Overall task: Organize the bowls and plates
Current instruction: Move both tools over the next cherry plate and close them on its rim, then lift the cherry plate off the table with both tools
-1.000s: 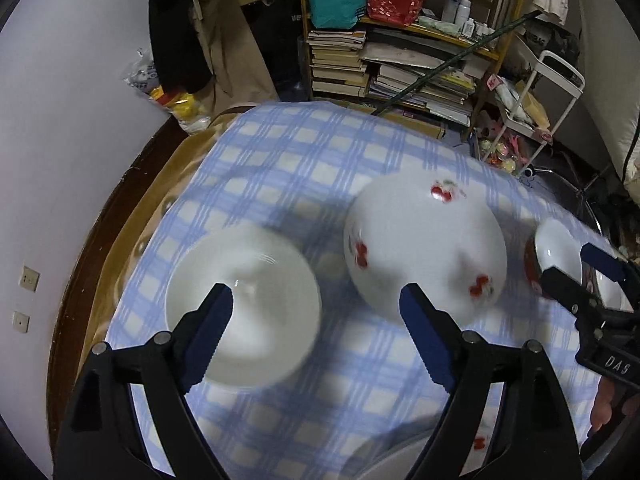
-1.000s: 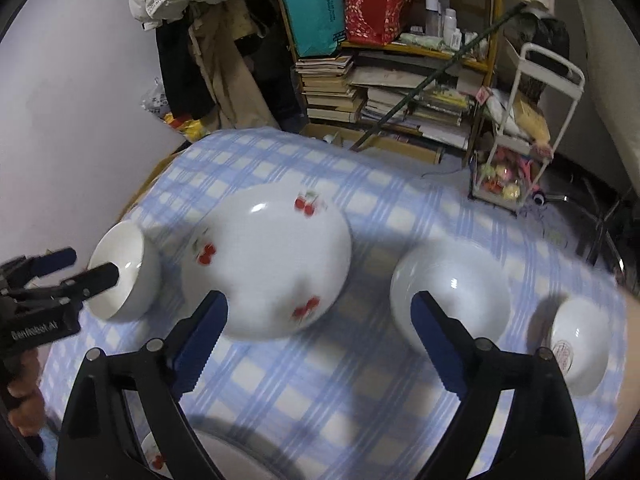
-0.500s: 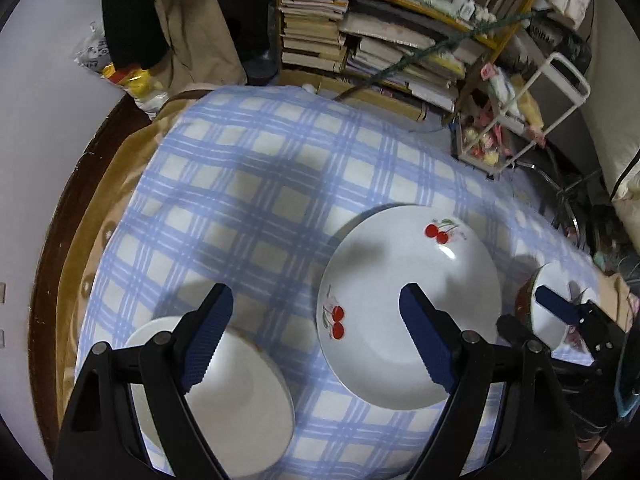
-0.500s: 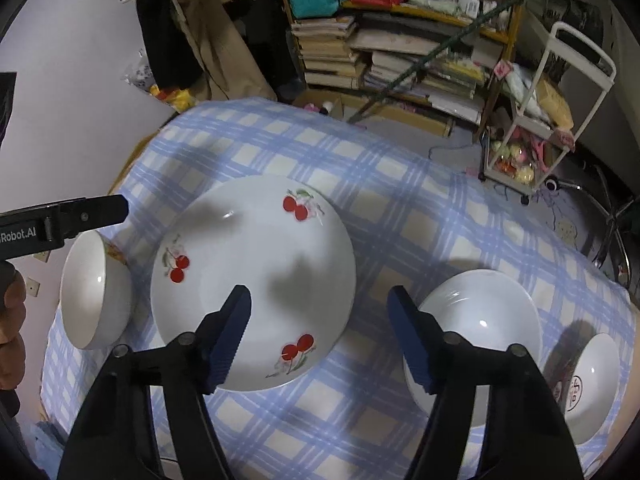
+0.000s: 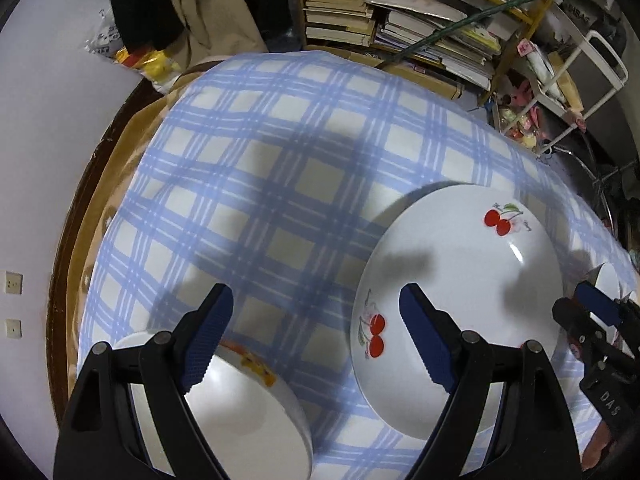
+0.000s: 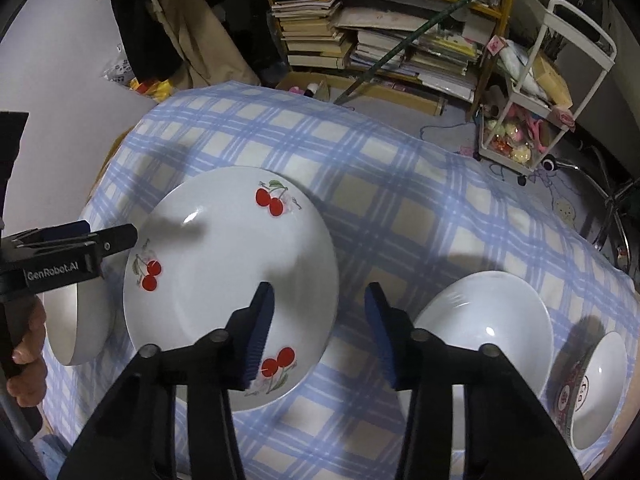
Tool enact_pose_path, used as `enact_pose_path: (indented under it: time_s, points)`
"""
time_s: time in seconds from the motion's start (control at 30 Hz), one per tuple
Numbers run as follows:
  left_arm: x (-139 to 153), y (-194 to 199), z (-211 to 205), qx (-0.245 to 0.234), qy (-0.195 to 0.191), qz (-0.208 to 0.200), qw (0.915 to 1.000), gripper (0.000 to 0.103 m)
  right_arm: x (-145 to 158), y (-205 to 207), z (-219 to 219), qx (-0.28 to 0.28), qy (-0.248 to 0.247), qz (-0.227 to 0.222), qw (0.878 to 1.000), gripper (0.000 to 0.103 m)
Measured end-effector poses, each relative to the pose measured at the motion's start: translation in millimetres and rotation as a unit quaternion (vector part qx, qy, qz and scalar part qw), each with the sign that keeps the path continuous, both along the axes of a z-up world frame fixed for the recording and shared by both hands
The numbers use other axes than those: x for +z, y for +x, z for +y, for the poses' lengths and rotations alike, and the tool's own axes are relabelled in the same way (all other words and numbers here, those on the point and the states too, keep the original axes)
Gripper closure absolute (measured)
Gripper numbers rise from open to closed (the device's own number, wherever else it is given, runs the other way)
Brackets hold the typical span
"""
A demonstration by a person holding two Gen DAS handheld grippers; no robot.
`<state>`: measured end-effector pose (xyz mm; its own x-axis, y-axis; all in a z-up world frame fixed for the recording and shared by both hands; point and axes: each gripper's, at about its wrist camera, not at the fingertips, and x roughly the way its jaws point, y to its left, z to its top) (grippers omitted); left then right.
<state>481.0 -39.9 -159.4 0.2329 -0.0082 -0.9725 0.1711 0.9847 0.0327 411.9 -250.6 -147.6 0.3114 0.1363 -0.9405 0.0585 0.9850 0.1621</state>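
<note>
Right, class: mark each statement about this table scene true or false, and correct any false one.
1. The large plate carries cherry prints. True.
2. The tablecloth is plain red. False: it is blue and white checked.
3. The right claw grips a bowl. False: its jaws have just been closing, but nothing is pressed between them; they straddle the cherry plate's right edge.
4. The left claw stands open above the cloth. True.
5. A plain white plate lies right of the cherry plate. True.
</note>
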Motion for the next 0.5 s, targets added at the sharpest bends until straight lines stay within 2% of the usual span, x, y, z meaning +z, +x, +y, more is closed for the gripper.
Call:
enact_pose_path:
  time_s: [0.1, 0.23, 0.3, 0.37, 0.43, 0.5]
  points:
    - [-2.1, -0.5, -5.2, -0.011, 0.010, -0.010, 0.9998, 0.019, -4.8, 1.6, 0.7, 0.003, 0.000, 0.004, 1.000, 0.063]
    - [-3.3, 1.7, -12.6, -0.029, -0.001, -0.014, 0.9995, 0.022, -10.3, 2.0, 2.2, 0.007, -0.003, 0.010, 1.000, 0.065]
    - [-5.8, 3.6, -17.7, -0.040, 0.007, -0.008, 0.9991, 0.032, -13.5, 2.3, 2.5, 0.007, -0.005, 0.015, 1.000, 0.066]
    - [-8.2, 4.3, -22.8, -0.054, 0.009, -0.001, 0.9985, 0.036, -15.3, 2.0, 2.9, 0.008, -0.001, 0.019, 1.000, 0.066]
    - [-13.9, 5.1, -28.6, -0.071, 0.016, 0.014, 0.9973, 0.045, -17.4, 2.4, 5.0, 0.012, -0.002, 0.022, 1.000, 0.069]
    - [-21.0, 4.9, -35.5, -0.086, 0.028, 0.032, 0.9953, 0.066, -20.8, 3.7, 7.6, 0.017, -0.009, 0.029, 0.999, 0.076]
